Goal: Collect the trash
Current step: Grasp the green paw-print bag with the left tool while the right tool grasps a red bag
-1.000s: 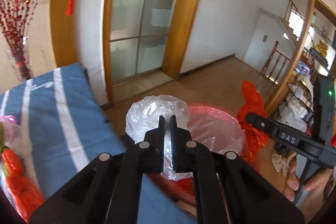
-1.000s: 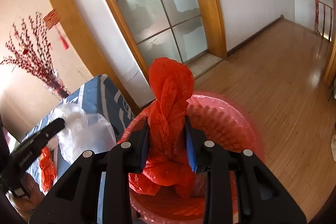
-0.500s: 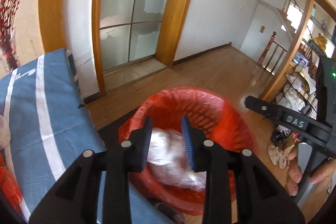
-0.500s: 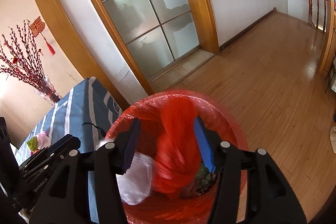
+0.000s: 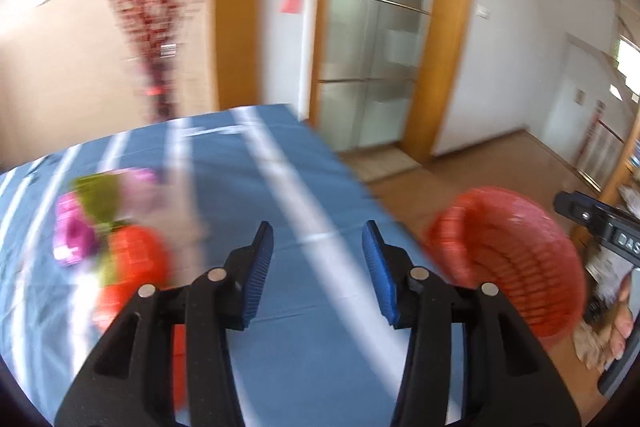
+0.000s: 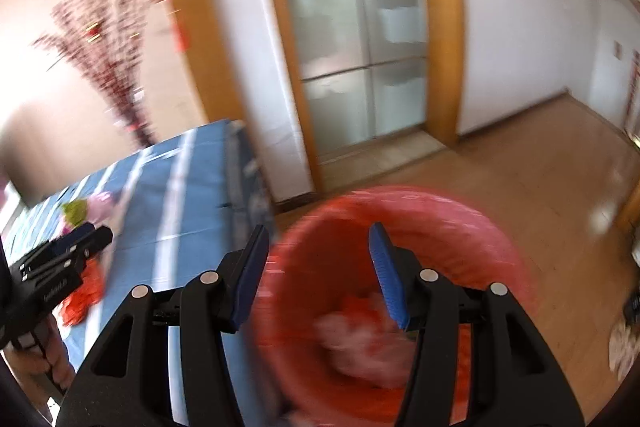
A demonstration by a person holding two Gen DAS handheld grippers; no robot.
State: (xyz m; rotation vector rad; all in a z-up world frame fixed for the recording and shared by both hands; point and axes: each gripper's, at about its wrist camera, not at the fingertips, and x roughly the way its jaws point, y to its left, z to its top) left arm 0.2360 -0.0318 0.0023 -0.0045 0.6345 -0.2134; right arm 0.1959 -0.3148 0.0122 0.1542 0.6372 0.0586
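My left gripper is open and empty above the blue striped table. Blurred trash lies on the table to its left: an orange-red bag and a pink and green bundle. The red bin stands off the table's right edge. My right gripper is open and empty above that red bin, which holds a clear bag and a red bag. The left gripper also shows in the right wrist view.
A frosted glass door with a wooden frame stands behind the table. A vase of red blossom branches stands at the table's far end. Wooden floor stretches to the right. Both views are blurred by motion.
Both grippers opened and let their bags fall into the red bin. The left gripper then swung left over the table; the right one stays above the bin, jaws wider.
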